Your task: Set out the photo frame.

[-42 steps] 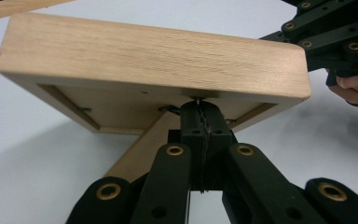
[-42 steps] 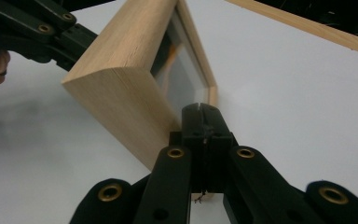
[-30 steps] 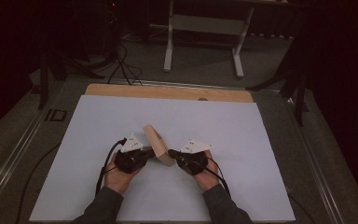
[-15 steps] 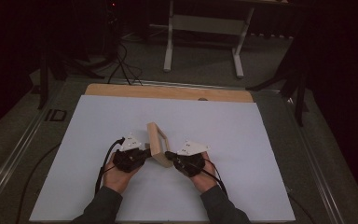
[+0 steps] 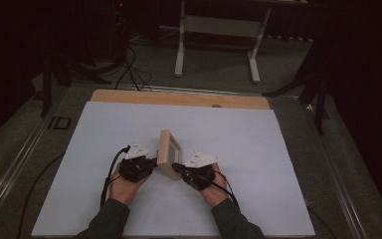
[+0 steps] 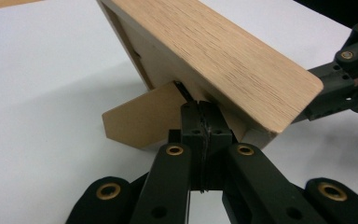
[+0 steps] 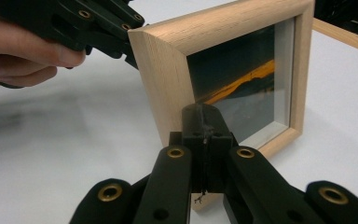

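A light wooden picture frame (image 5: pixel 169 149) stands on edge on the white sheet (image 5: pixel 258 149), between my two grippers. Its glass front (image 7: pixel 242 79) shows a dark picture with an orange streak and faces my right gripper (image 7: pixel 200 114). That gripper is shut, its tips against the frame's near lower corner (image 7: pixel 165 93). My left gripper (image 6: pixel 200 109) is shut too, its tips pushed in behind the frame (image 6: pixel 223 51), beside the fold-out back stand (image 6: pixel 140 119). In the high view the left gripper (image 5: pixel 153 162) and the right gripper (image 5: pixel 175 167) flank the frame's near end.
A wooden strip (image 5: pixel 179 98) runs along the sheet's far edge. Cables (image 5: pixel 110 174) trail from the left gripper toward the near edge. Beyond the table are white stand legs (image 5: pixel 181 45) and more cables (image 5: pixel 129 69) on the dark floor.
The frame has swung from a diagonal lean to standing more upright on the sheet. Both hands stayed nearly where they were, jaws still shut.
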